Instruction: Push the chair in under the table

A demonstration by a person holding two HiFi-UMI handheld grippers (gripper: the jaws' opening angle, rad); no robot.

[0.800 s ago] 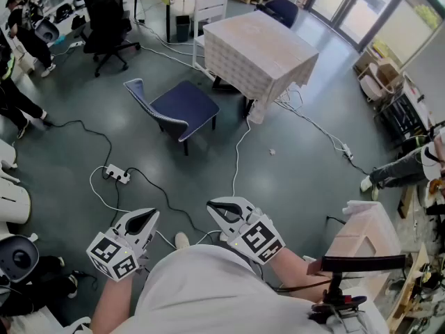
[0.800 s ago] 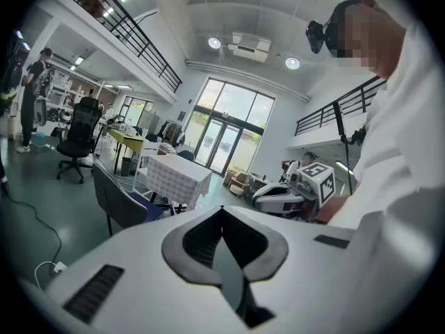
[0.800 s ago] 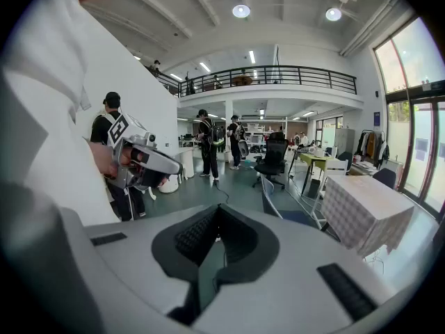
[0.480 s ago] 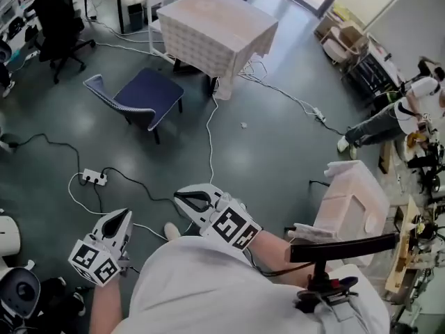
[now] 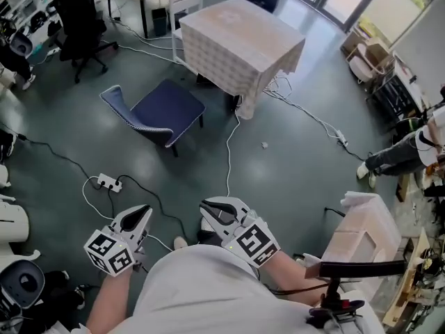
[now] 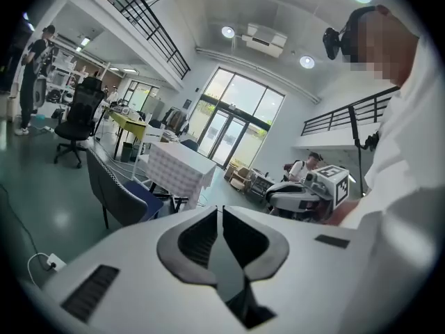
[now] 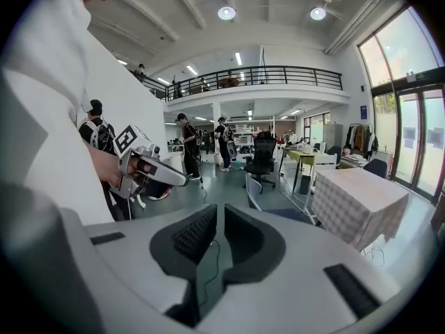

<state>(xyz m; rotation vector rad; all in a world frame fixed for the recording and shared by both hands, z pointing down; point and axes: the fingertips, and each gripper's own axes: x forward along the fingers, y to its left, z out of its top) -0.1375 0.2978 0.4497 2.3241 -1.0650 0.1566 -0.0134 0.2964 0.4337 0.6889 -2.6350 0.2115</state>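
A dark blue chair [image 5: 158, 110] stands on the grey floor, pulled out to the left of a square table [image 5: 240, 37] draped in a checked cloth. The chair's seat faces the table and its backrest is on the far left side. Both grippers are held close to my body, well short of the chair. My left gripper [image 5: 142, 211] is shut and empty, as is my right gripper [image 5: 208, 207]. The left gripper view shows its shut jaws [image 6: 220, 211] with the chair [image 6: 115, 190] and table [image 6: 179, 167] ahead. In the right gripper view, beyond the shut jaws [image 7: 220, 211], are the chair [image 7: 256, 190] and table [image 7: 358, 200].
A white power strip [image 5: 106, 182] and several cables lie on the floor between me and the chair. A black office chair [image 5: 80, 12] stands far left, a white chair [image 5: 188, 2] behind the table, a pale box [image 5: 361, 235] on my right. People stand at the edges.
The head view has swung, so the chair and table sit slightly lower and further right in frame. Both grippers stay shut near my body. The chair keeps its place beside the table.
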